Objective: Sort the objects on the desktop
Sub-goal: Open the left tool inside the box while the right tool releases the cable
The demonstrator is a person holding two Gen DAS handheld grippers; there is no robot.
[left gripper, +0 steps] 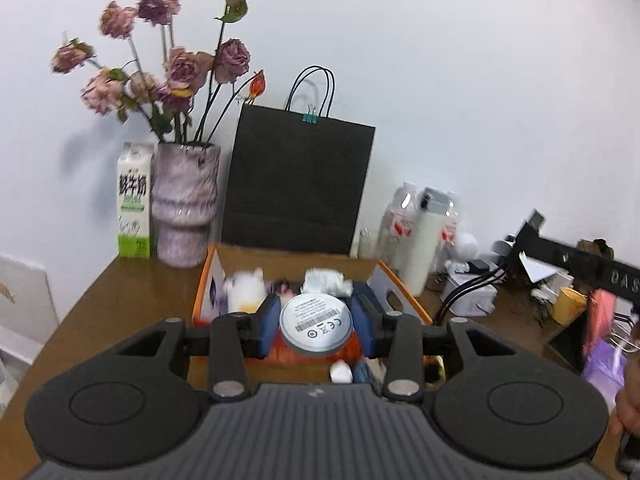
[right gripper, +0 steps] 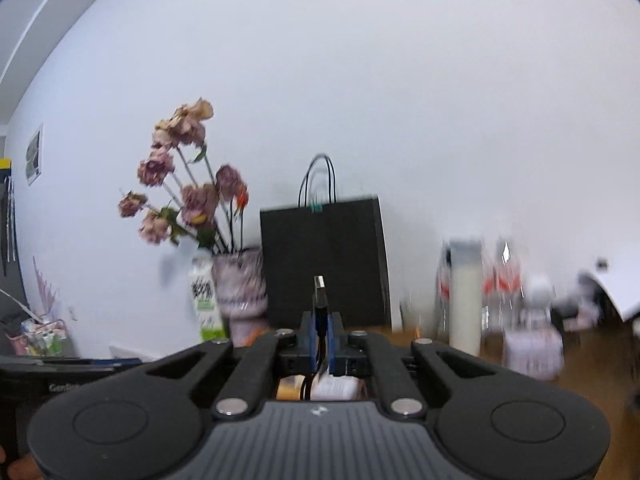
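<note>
In the left wrist view my left gripper (left gripper: 316, 328) is shut on a round silver disc (left gripper: 316, 326) with a printed label, its blue pads pressing both sides. It hangs over an open cardboard box with orange edges (left gripper: 404, 286) that holds white and mixed small items. In the right wrist view my right gripper (right gripper: 320, 340) is shut on a black USB plug (right gripper: 319, 294) whose metal end sticks up past the fingertips; its cable runs back between the pads. The other gripper shows at the right edge of the left wrist view as a black body (left gripper: 592, 268).
Against the white wall stand a pink vase of dried roses (left gripper: 186, 204), a milk carton (left gripper: 134, 206), a black paper bag (left gripper: 298, 184), clear bottles and a cream bottle (left gripper: 424, 236). A yellow cup (left gripper: 568, 304) and clutter sit at the right of the brown desk (left gripper: 120, 312).
</note>
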